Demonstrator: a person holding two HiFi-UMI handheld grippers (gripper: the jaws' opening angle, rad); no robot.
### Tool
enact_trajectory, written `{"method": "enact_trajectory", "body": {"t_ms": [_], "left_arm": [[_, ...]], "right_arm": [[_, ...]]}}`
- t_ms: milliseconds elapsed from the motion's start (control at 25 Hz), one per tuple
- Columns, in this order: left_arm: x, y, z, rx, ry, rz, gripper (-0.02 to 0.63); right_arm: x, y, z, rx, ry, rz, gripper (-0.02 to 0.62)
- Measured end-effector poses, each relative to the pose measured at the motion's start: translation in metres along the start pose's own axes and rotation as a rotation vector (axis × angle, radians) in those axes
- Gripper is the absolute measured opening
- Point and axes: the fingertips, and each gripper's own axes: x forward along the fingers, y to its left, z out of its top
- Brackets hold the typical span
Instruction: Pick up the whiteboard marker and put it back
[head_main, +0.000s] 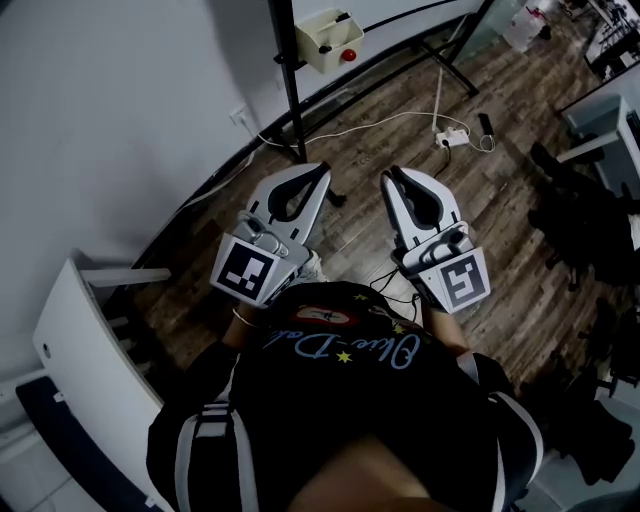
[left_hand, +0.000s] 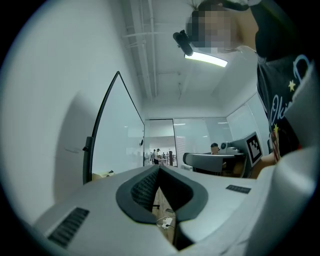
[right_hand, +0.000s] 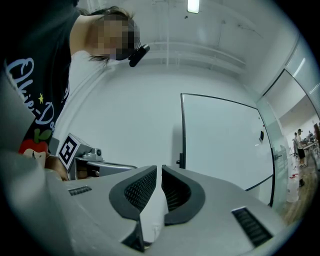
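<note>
One dark stick, possibly the whiteboard marker (head_main: 343, 17), is seen at the rim of one cream box-shaped tray (head_main: 318, 45) at 12 o'clock, beside one red round thing (head_main: 348, 55). Two grey, smooth-shelled tools with ribbed black pads are counted. The left tool (head_main: 320, 170) is closed and empty, and the right tool (head_main: 391, 178) is parted by a narrow slit, also empty. A wood-plank floor (head_main: 400, 150) is seen beneath.

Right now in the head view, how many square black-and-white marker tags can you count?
2. One marker tag faces up on the left tool; the other sits on the right tool. More may sit on sides hidden from this view.
</note>
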Motion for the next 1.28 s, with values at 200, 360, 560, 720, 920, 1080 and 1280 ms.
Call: {"method": "enact_trajectory", "body": {"t_ms": [200,360,560,720,920,1080,1280], "left_arm": [[0.006,0.020,0.007,-0.013,-0.028,-0.008,-0.002],[0.012,0.036,0.005,-0.012,-0.036,-0.017,-0.002],[0.016,0.061,0.006,-0.006,-0.040,-0.016,-0.002],[0.019,0.078,0.002,0.007,-0.035,-0.013,-0.002],[0.022,0.094,-0.003,0.009,-0.032,-0.031,-0.002],[0.025,0.108,-0.007,0.004,-0.018,-0.035,-0.002],[0.027,0.111,-0.009,-0.002,-0.021,-0.040,-0.002]], "right_arm": [[0.020,-0.005,0.000,-0.017,0.005,-0.008,0.052],[0.035,-0.012,-0.005,-0.030,0.017,-0.018,0.052],[0.058,-0.017,-0.009,-0.047,0.024,-0.025,0.054],[0.074,-0.021,-0.017,-0.051,0.032,-0.028,0.055],[0.092,-0.025,-0.027,-0.063,0.053,-0.044,0.057],[0.103,-0.028,-0.034,-0.084,0.074,-0.053,0.057],[0.114,-0.036,-0.041,-0.096,0.092,-0.052,0.057]]}}
